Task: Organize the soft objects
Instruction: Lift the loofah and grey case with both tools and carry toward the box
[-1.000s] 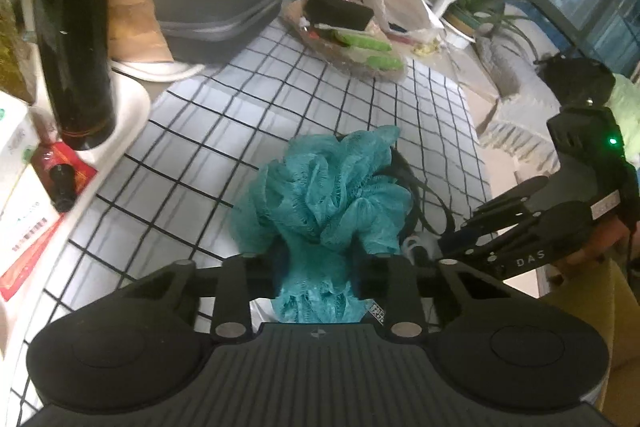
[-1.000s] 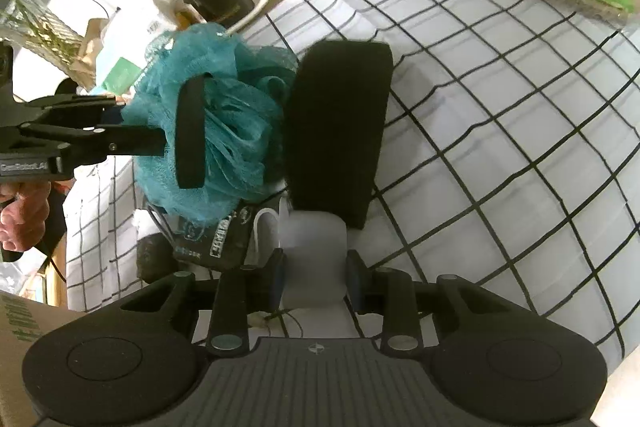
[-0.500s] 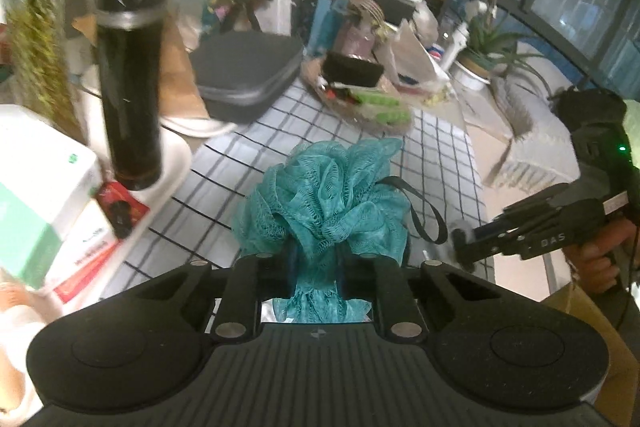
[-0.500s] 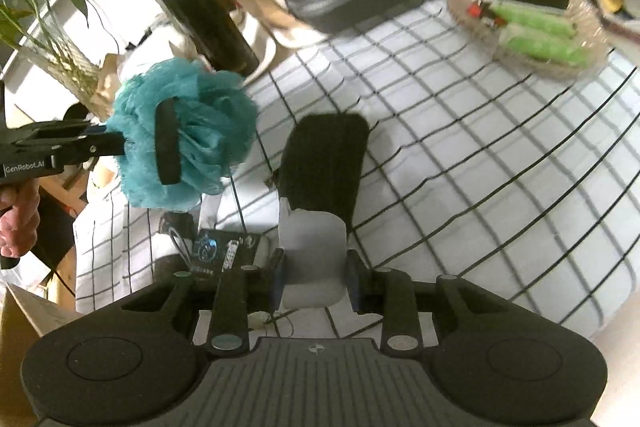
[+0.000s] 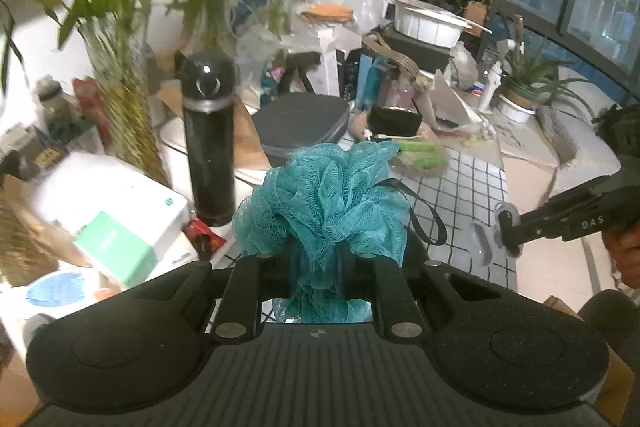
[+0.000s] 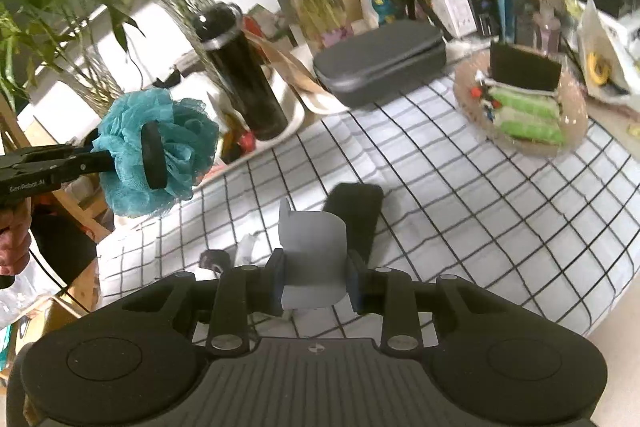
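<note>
"GenRobot.AI" marks the left gripper [image 6: 154,157], clamped on a teal mesh bath pouf [image 5: 324,203]; the "DAS"-marked right gripper [image 6: 316,281] pinches a pale grey soft piece [image 6: 312,259], both above the black-gridded white tablecloth [image 6: 460,211] of a cluttered, plant-filled room

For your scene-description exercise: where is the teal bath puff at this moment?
The bath puff is off the checked tablecloth, clamped in the left gripper; in the right wrist view it hangs at the left, beside the black bottle.

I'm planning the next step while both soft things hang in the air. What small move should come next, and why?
Probably carry the teal mesh pouf sideways toward wherever the soft things are being gathered. The left hand-held gripper is shut on it, clear of the checked cloth, and the right hand-held gripper holds a pale grey soft piece, so nothing remains to grasp.
</note>
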Available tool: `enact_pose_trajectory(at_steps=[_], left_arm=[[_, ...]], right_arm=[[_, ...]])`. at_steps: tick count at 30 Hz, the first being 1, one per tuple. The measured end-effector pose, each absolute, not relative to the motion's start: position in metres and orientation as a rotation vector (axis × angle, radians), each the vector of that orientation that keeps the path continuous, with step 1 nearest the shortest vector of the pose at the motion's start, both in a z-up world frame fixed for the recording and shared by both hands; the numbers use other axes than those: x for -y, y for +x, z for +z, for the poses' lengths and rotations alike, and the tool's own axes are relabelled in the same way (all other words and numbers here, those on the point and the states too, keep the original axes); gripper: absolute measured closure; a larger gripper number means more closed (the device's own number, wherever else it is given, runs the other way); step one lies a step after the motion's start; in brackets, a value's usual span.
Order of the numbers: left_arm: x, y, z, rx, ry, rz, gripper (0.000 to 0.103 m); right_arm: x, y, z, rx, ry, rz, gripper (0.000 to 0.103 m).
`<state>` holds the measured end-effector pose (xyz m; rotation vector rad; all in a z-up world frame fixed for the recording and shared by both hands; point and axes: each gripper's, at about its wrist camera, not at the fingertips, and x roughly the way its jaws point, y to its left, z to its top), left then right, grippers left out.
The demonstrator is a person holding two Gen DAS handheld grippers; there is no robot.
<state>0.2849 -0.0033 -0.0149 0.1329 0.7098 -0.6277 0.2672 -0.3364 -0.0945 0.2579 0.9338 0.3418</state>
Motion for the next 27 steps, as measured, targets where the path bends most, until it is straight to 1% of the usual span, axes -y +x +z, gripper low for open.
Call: enact_pose_trajectory(at_steps=[14,27], left_arm=[[-0.013,0.218,0.032,-0.687,0.152,-0.539,0.086],[-0.016,0.153,0.048,-0.714,0.141,-0.521,0.086]], right_arm=[[0.317,0.233,-0.04,-0.861,0.215,0.404,0.069],[0.298,0.18,-0.006,-0.831,0.176,0.479,0.069]])
